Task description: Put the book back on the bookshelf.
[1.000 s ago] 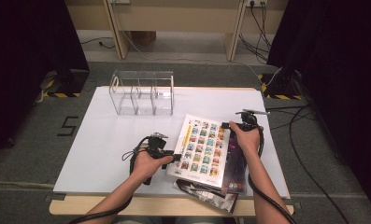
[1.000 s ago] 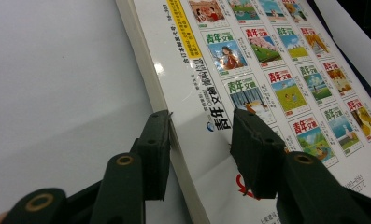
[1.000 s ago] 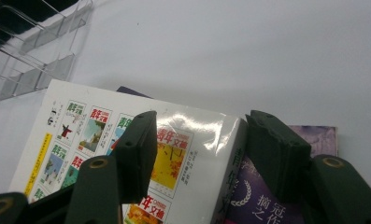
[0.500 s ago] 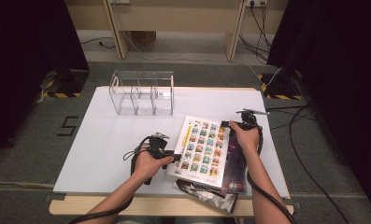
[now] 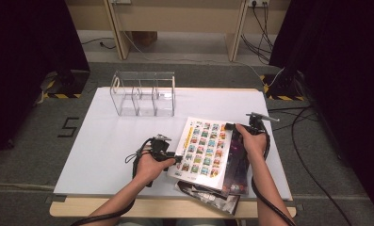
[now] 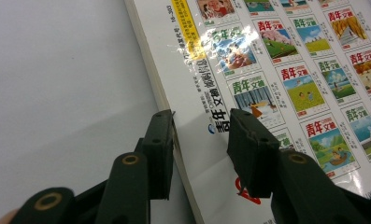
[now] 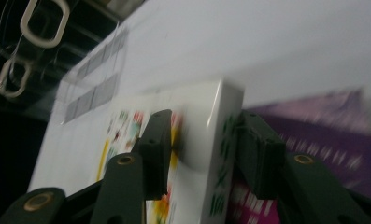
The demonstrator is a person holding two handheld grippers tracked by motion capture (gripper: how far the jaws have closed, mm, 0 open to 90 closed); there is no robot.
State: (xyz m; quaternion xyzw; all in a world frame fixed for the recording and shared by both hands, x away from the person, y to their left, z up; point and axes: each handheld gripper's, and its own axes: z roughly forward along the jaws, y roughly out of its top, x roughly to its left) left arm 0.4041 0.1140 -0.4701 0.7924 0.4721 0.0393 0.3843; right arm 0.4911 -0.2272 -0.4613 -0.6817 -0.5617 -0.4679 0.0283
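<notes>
A thick magazine with a white cover and a grid of small pictures lies askew at the right of the white board, on top of a purple magazine. My left gripper is at its lower left edge. In the left gripper view, the left gripper is open and straddles that edge of the magazine, one jaw over the board and one over the cover. My right gripper is at the far right corner. There the right gripper is shut on the magazine, across its thickness.
A clear acrylic organiser with three compartments stands at the back left of the board, blurred at the organiser's handles in the right gripper view. Another dark magazine pokes out under the stack at the board's front edge. Cables trail right.
</notes>
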